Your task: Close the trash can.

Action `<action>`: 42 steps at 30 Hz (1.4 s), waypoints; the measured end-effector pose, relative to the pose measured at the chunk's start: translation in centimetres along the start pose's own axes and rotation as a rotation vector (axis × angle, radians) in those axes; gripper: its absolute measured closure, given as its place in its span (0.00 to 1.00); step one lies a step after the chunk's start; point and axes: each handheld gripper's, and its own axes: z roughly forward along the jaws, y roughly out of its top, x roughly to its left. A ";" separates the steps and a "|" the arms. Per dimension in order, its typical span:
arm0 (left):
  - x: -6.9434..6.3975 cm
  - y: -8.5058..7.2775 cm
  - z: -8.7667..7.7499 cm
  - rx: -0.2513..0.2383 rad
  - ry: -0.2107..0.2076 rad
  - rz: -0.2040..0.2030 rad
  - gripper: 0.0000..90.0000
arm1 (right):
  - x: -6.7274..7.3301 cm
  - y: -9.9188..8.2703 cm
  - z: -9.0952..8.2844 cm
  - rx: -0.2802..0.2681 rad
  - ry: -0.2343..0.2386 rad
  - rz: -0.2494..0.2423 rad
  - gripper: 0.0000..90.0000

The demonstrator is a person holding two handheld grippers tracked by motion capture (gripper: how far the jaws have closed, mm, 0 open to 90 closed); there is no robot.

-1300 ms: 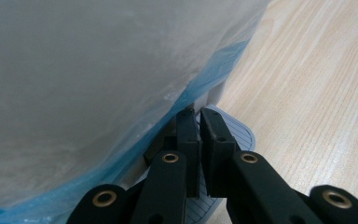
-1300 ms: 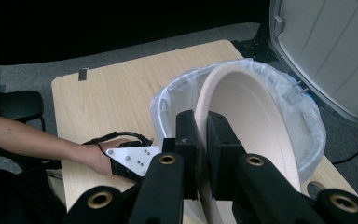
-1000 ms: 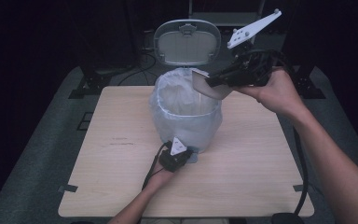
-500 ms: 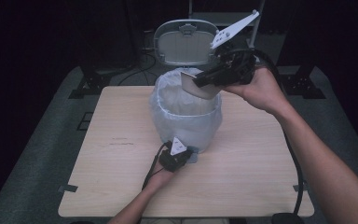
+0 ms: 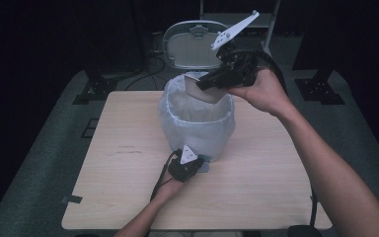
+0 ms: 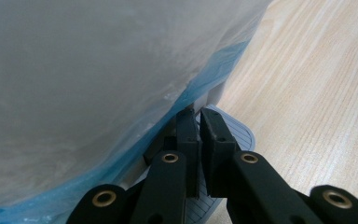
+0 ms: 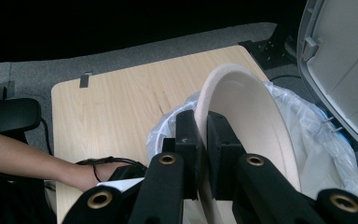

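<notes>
On the left, your left gripper is sitting low at the near foot of the small grey pedal bin lined with a translucent plastic bag, which is standing in the middle of the light wooden desk. Its fingers are clenched together with nothing between them, pressing down on the bin's grey ribbed foot pedal, and the bin's grey lid is standing open at the far side. To the right, your right gripper is hovering over the bin's far right rim. Its fingers are grasping the rim of a beige paper bowl, tilted on edge above the bag's open mouth.
</notes>
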 end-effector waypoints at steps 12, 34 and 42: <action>0.0 0.0 0.0 0.000 0.000 -0.002 0.97 | -0.8 0.3 1.7 0.009 0.012 0.013 0.93; 0.0 0.0 0.0 -0.003 0.000 -0.005 0.96 | -1.8 -0.3 3.0 0.019 0.024 0.039 0.84; 0.1 0.0 0.0 -0.005 -0.001 -0.007 0.96 | -2.0 -1.5 2.6 0.008 0.026 0.066 0.81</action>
